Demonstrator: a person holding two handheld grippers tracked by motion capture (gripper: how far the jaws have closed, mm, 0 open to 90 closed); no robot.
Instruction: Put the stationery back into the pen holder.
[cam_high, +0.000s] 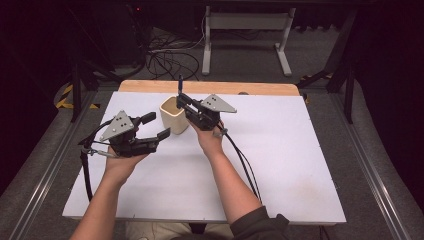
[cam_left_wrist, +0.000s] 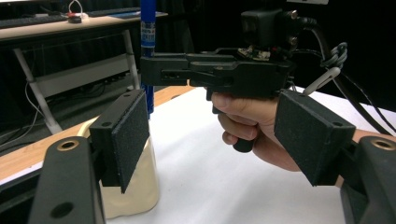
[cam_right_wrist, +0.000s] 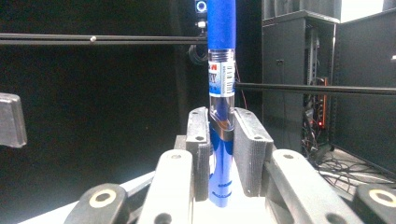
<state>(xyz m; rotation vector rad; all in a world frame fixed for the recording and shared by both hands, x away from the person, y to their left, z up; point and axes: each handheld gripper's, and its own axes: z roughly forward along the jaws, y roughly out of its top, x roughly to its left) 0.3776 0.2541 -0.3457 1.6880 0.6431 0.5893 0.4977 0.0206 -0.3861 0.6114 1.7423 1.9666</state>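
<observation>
White sheeting covered the surface, dark room behind. The right hand-held gripper was clamped on an upright blue pen above the cream cup; the left hand-held gripper stood with jaws apart beside the cup, one pad near its wall. Judged step: bringing the pen over the cup; next comes lowering it into the mouth, then letting go. The right gripper view showed the pads pinching the barrel; the high view gave the cup's place

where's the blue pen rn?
The blue pen stands upright, clamped in the right gripper, just above the cream cup near the table's middle in the high view.
</observation>
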